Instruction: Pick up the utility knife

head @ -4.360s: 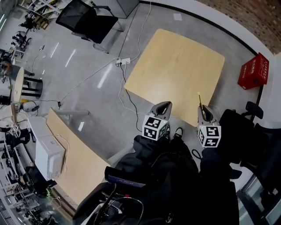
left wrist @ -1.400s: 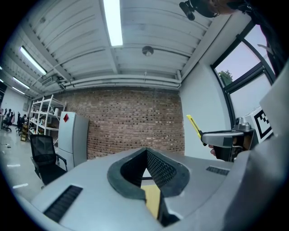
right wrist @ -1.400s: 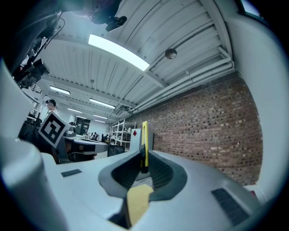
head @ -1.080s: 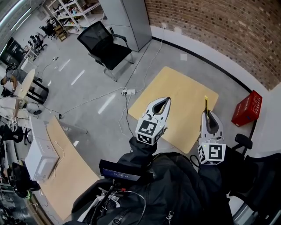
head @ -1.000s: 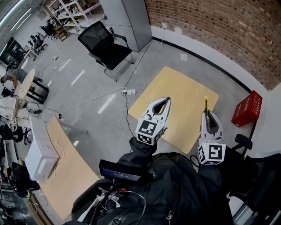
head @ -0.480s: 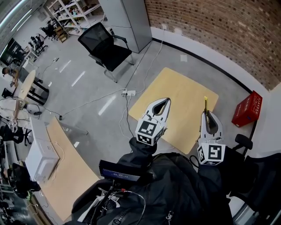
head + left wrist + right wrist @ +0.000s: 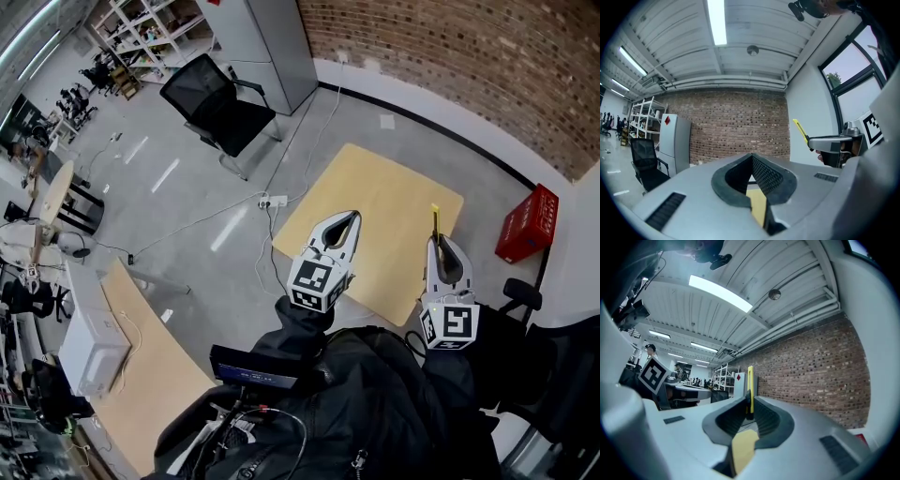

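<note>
The right claw (image 7: 749, 414) is clamped on the utility knife (image 7: 750, 386), whose yellow body stands upright between the jaws and sticks out past their tips, clear of the counter (image 7: 373, 183) below. The left claw (image 7: 751, 157) has its jaws pressed together with nothing between them. From the head view both claws are held side by side, well apart, over the near edge of the counter, a bare wooden top with rounded corners and nothing lying on it. Open grey floor (image 7: 178, 206) runs wide to its left. A power strip (image 7: 272, 201) with trailing cables lies just off its left corner, and a red crate (image 7: 526, 225) sits beside its right edge, close to the brick wall (image 7: 450, 56). A black chair (image 7: 208, 96) and a grey cabinet (image 7: 258, 42) stand well beyond. Only the head view shows the floor and the counter's outline. The gripper views look up at the wall and the ceiling lights, and each catches the other claw out to one side, the left one showing the knife's tip slanting up from the right claw.
</note>
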A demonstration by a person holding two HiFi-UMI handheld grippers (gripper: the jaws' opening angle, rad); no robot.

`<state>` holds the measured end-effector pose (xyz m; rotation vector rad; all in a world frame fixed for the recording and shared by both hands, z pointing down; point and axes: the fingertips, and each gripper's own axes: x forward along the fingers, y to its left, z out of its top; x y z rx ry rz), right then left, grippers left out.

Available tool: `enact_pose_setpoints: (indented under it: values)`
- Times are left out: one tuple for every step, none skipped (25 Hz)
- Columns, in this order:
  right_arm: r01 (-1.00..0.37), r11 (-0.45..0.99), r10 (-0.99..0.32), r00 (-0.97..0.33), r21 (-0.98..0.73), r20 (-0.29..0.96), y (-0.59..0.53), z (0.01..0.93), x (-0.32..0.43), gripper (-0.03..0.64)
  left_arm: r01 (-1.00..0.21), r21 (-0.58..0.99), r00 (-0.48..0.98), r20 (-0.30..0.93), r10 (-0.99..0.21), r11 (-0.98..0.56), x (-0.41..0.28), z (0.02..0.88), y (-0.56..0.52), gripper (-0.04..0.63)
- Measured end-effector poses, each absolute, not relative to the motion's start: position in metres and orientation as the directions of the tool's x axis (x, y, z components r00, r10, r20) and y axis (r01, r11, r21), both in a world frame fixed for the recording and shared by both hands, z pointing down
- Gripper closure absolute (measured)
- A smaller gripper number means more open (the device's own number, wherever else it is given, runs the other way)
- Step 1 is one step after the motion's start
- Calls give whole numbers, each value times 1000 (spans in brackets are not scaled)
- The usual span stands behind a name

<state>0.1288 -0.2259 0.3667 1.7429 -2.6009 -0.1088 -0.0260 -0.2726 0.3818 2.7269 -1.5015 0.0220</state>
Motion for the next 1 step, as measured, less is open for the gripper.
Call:
enact_pose_setpoints:
  values:
    - [-923, 379, -924, -381, 61, -30, -226, 368, 129, 565, -845, 16, 535, 27, -844, -535, -26, 382, -272, 595]
